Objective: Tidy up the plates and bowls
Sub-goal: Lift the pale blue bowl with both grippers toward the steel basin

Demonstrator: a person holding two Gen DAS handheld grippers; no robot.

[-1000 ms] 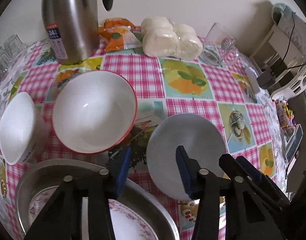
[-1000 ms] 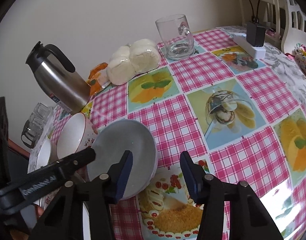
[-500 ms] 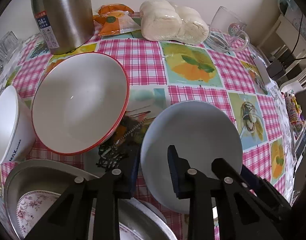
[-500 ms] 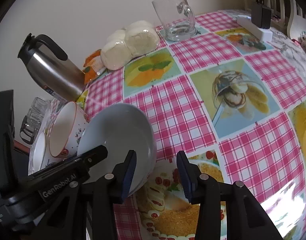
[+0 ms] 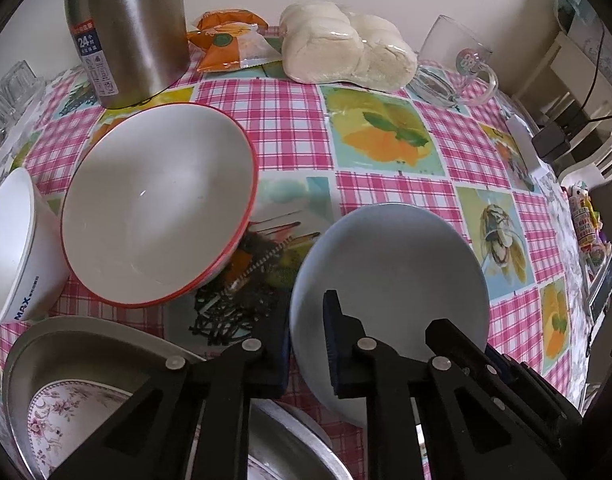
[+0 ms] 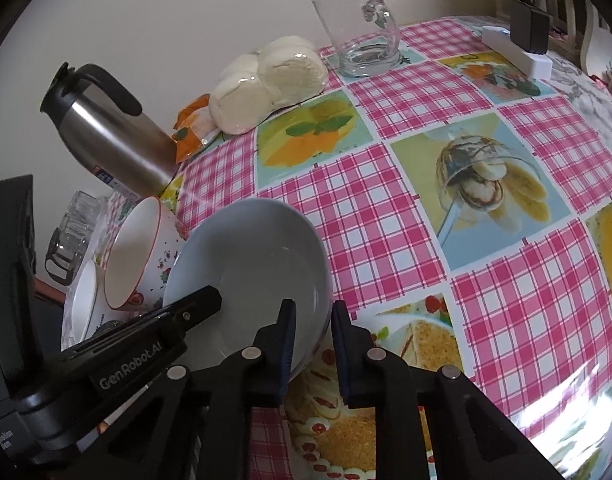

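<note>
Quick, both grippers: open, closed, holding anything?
Left gripper: fingers closed on the near rim of the pale grey-blue ceramic bowl, one inside, one outside.
Right gripper: fingers closed on the same bowl's opposite rim.

From my remote seat, the table wore a glossy, plastic-looking checked cover that threw back window glare near its edge. The grey bowl looked smooth and glazed, with a soft sheen. The red-rimmed bowl was glossy ceramic, and the small white bowl beside it shone the same way. The flask was brushed metal with a black plastic handle. The mug was clear glass. The buns sat in thin transparent film, the orange packet in shiny foil-like wrap. Both the left hand-held gripper and the right hand-held gripper were matt black plastic with bright metal rivets. The tray was dull grey metal.
</note>
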